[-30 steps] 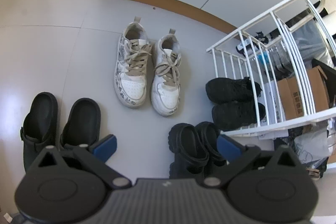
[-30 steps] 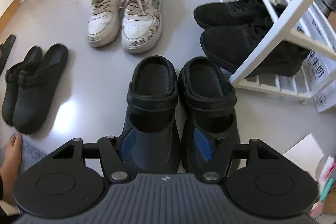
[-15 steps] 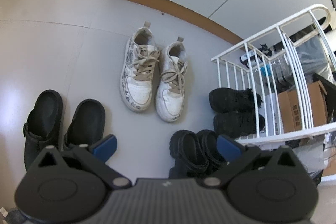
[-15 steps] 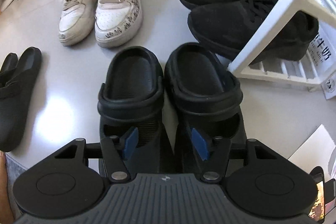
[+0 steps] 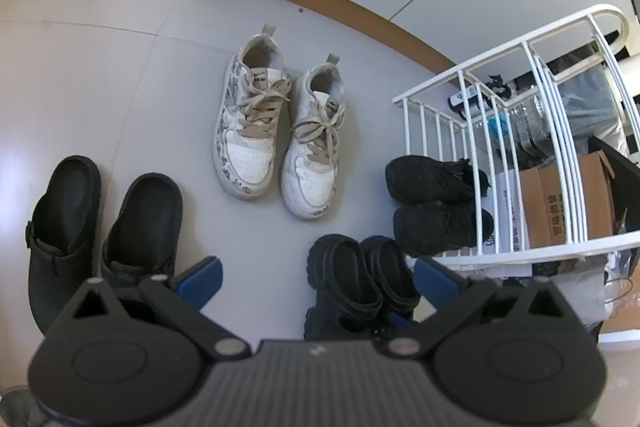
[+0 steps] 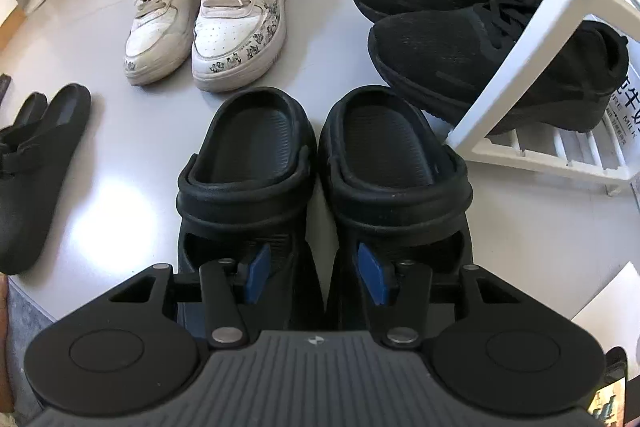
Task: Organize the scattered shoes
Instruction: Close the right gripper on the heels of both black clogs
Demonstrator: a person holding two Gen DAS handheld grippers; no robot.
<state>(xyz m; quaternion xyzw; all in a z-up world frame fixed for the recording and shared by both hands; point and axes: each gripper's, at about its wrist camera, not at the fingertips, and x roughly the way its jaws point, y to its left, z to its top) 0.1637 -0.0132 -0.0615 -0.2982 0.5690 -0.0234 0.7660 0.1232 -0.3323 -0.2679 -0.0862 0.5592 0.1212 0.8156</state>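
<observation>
Right gripper (image 6: 316,277) pinching black clogs' (image 6: 320,163) inner walls; white rack (image 6: 532,39), black sneakers (image 6: 460,39) alongside.

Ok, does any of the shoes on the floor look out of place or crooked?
Nothing stands out. The white sneakers, black sneakers, chunky clogs and flat black clogs each sit paired, side by side.

Pale tiled floor (image 5: 100,75); white rack (image 5: 532,131) beside.

Black clogs (image 6: 320,163) paired upright on floor, beside white sneakers (image 6: 208,15).
</observation>
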